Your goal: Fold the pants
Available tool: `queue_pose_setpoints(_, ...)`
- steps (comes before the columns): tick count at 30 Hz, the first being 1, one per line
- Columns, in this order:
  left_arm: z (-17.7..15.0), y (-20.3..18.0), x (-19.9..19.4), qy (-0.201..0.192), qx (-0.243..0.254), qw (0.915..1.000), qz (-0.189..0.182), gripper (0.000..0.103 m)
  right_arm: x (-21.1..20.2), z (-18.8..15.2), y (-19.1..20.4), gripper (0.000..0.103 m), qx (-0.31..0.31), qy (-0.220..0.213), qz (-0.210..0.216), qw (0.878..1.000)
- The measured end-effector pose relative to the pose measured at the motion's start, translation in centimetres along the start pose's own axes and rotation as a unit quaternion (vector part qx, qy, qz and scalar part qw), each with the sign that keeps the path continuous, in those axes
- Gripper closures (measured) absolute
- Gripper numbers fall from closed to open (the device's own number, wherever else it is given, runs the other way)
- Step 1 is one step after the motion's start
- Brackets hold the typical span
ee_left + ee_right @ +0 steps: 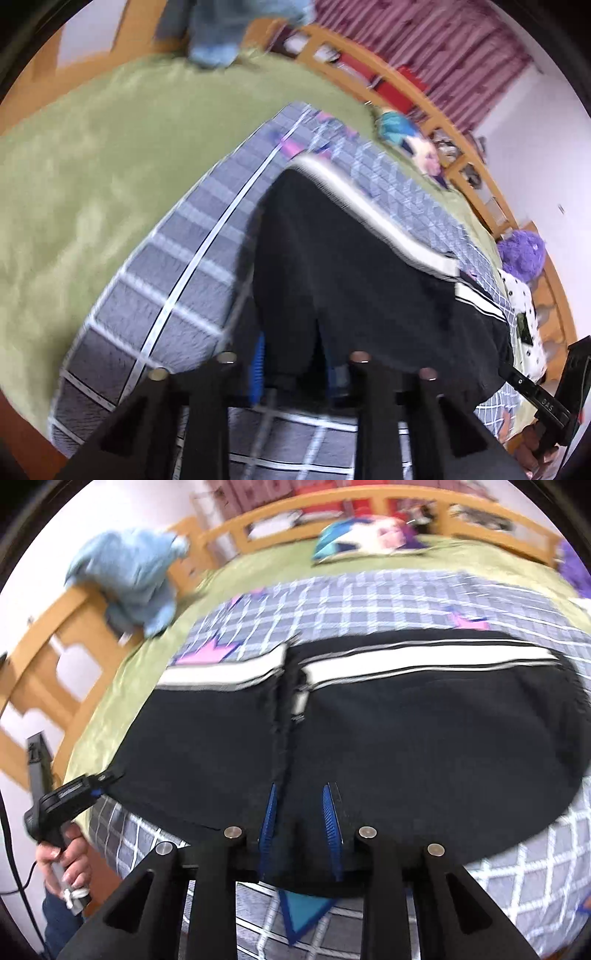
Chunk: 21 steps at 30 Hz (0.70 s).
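Note:
Black pants (406,731) with white side stripes (424,655) lie folded on a grey checked blanket (351,598); they also show in the left wrist view (351,266). My right gripper (301,812) hovers at the near edge of the pants, its blue pads (330,812) apart with black cloth between and beneath them. My left gripper (295,365) sits at the near edge of the pants, blue pad (258,365) visible, cloth covering the gap. The left gripper also shows at the left of the right wrist view (107,777), touching the pants' corner.
The blanket lies on a green bedspread (92,166) inside a wooden bed frame (37,657). Blue clothes (136,579) hang on the frame. A colourful pillow (362,539), a purple plush (522,254) and a spotted cloth (524,310) lie near the bed's edges.

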State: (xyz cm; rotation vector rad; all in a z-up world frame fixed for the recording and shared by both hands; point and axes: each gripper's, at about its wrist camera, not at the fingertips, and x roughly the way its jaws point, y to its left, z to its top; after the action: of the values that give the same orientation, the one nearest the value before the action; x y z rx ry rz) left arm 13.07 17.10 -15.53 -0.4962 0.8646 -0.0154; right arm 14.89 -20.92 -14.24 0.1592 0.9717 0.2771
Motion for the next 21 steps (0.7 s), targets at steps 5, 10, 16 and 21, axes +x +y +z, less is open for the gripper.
queue_pose_setpoints(5, 0.9, -7.0, -3.1, -0.035, 0.076, 0.9965, -0.002, 0.086, -3.0, -0.9, -2.5, 0.065, 0.003, -0.060, -0.065, 0.996)
queue_pose_setpoints(10, 0.2, -15.9, -4.4, -0.042, 0.142, 0.9876, -0.051, 0.087, -3.6, -0.7, -6.0, 0.065, 0.034, -0.044, -0.056, 0.997)
queue_pose_setpoints(16, -3.2, -25.6, -0.7, 0.021, 0.197, 0.9719, -0.127, 0.090, -4.8, -1.5, -9.7, 0.065, 0.077, -0.055, -0.040, 0.995)
queue_pose_setpoints(21, -6.7, -29.0, 3.9, 0.084, 0.207, 0.9626, -0.153, 0.099, -5.4, -2.3, -11.0, 0.064, 0.095, -0.050, -0.018, 0.994)
